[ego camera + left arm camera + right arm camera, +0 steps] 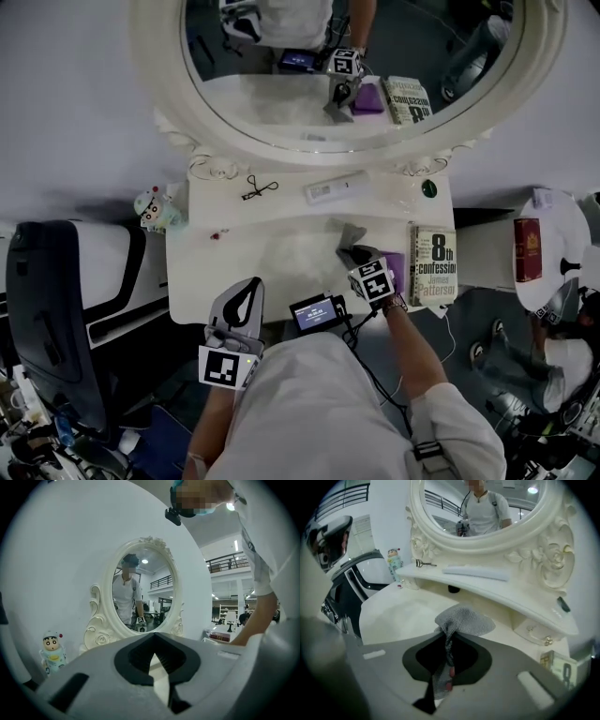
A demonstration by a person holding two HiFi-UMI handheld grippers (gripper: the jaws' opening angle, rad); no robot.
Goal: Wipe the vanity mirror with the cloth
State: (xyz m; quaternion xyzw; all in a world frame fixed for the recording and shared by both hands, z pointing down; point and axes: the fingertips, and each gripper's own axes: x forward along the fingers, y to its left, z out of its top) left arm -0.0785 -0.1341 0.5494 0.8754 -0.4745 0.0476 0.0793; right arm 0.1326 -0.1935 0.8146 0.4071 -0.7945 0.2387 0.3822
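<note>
The oval vanity mirror (281,94) in its white carved frame stands at the back of the white vanity table (272,253). A grey cloth (348,232) lies bunched on the tabletop right of centre. My right gripper (358,255) points down at it and is shut on one fold. In the right gripper view the cloth (464,619) runs up between the jaws of that gripper (447,656), with the mirror (487,508) beyond. My left gripper (251,284) hovers at the table's front edge, shut and holding nothing. In the left gripper view its jaws (153,641) face the mirror (140,588).
A book (433,264) and a purple object (395,266) lie at the table's right end. On the shelf under the mirror are a white flat case (335,187), an eyelash curler (258,187) and a dark knob (429,188). A figurine (155,208) and a black chair (47,309) stand left.
</note>
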